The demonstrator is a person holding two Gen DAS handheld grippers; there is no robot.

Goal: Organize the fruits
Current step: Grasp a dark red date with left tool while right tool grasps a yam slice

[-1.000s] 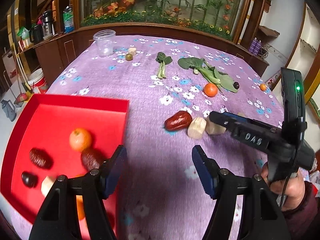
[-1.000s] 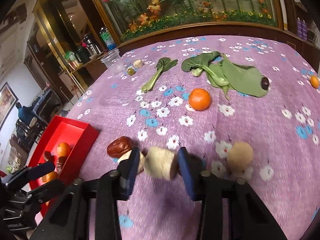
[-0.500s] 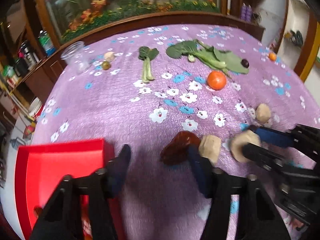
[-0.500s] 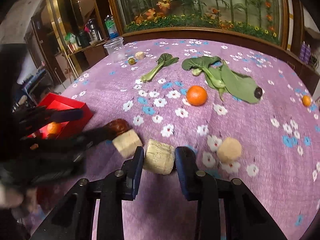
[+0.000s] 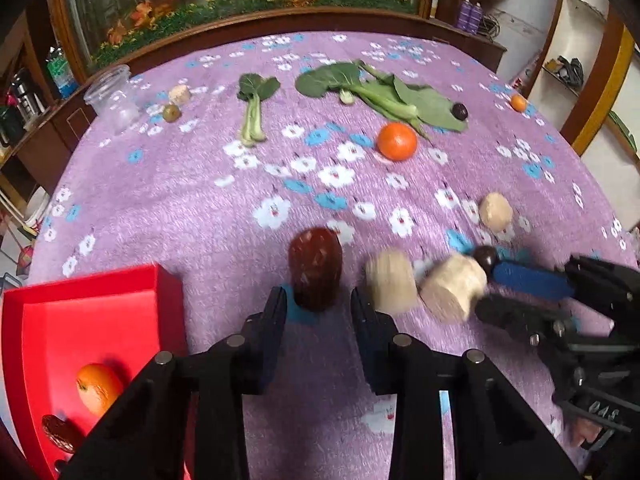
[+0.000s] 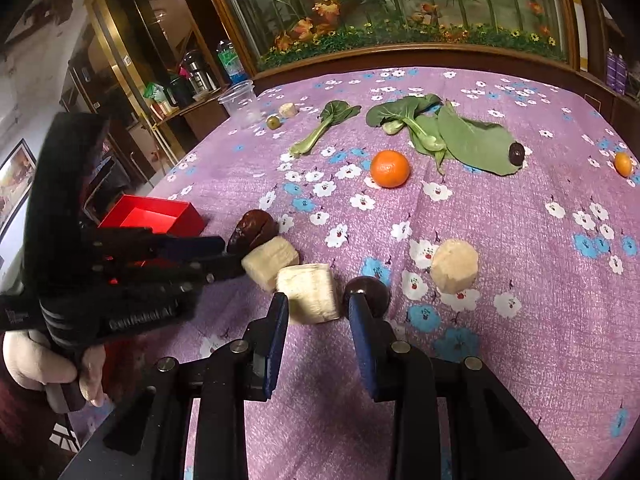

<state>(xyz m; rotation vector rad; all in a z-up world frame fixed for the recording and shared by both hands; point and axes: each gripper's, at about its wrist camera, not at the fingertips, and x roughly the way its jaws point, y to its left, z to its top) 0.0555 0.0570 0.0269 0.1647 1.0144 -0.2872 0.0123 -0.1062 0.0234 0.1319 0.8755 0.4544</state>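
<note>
The left tongs have just been closing and now pinch the near end of a dark red date, which stands between the pads. Touching their right finger is a pale chunk, and a second pale chunk lies against it; the right tongs stand narrow around this second chunk, their pads on its sides. A small dark fruit sits just outside the right tongs' right finger, leaving little room there. A third pale piece lies apart, farther right.

Just left of the left tongs is the corner of the red tray, at the near left edge of the surface; an orange and another date lie in it. The strip of purple cloth between tray and date is narrow.

Beyond the cluster the cloth lies open as far as a second orange. Behind that are leafy greens with a dark fruit on a leaf, and a single green stalk farther left. A clear cup stands near the far left edge, and a tiny orange near the far right edge.
</note>
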